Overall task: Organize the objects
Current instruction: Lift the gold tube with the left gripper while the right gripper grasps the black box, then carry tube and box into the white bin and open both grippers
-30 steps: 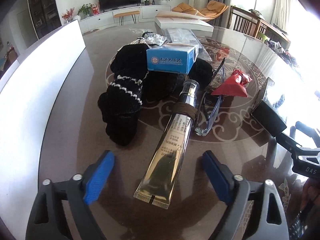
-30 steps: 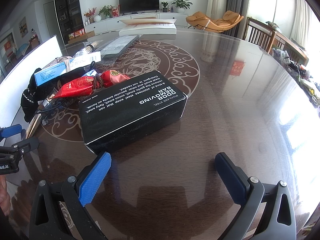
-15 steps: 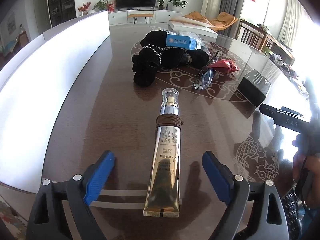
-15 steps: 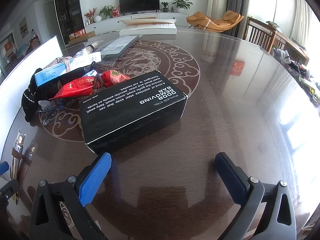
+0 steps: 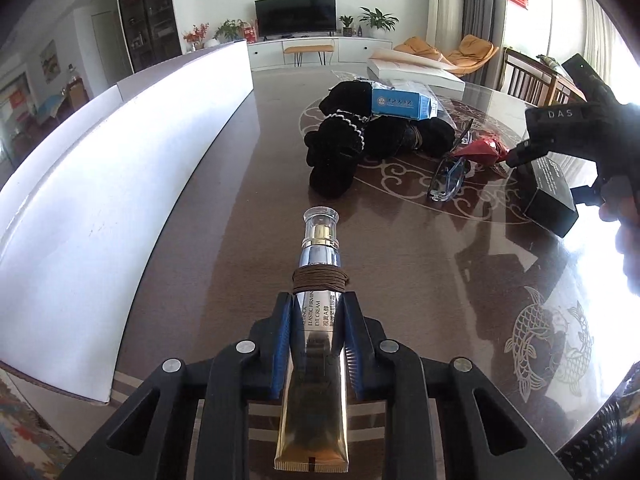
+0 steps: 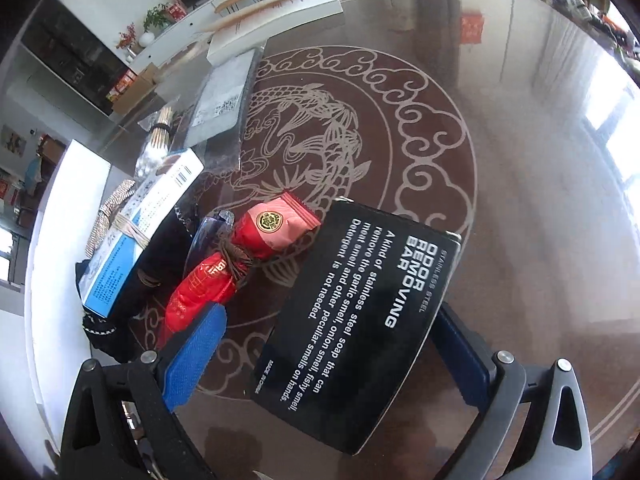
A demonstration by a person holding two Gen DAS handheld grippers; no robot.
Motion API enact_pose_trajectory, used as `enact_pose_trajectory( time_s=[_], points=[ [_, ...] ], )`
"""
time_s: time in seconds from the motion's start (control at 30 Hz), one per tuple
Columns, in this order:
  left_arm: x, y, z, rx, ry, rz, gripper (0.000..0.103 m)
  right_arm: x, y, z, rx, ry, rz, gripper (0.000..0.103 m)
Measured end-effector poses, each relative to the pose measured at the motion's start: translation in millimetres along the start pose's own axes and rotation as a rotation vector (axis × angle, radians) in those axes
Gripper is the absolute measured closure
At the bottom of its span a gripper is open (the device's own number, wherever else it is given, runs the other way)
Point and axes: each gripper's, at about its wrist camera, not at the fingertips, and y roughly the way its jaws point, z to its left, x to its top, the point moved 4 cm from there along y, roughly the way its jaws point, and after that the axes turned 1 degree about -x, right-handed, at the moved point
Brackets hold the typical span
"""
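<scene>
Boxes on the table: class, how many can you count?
3: black box between the right gripper's fingers, blue box atop the dark cloth, white box at the far edge. Others may be hidden.

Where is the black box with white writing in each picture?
Left wrist view: the black box sits at the right edge, beside the right claw.
Right wrist view: the black box fills the lower middle, between the open right claw's fingers.
Shared landmark: the red snack packets next to it.
</scene>
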Motion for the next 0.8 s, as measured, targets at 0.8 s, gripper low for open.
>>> enact_pose_trajectory(
  time_s=[0.8],
  points=[
    [57.3, -137.4, 200.6, -0.045, -0.388, -0.278, 0.079, -54.7, -153.5, 248.2, 0.529, -0.526, -0.178, 0.043]
  ],
)
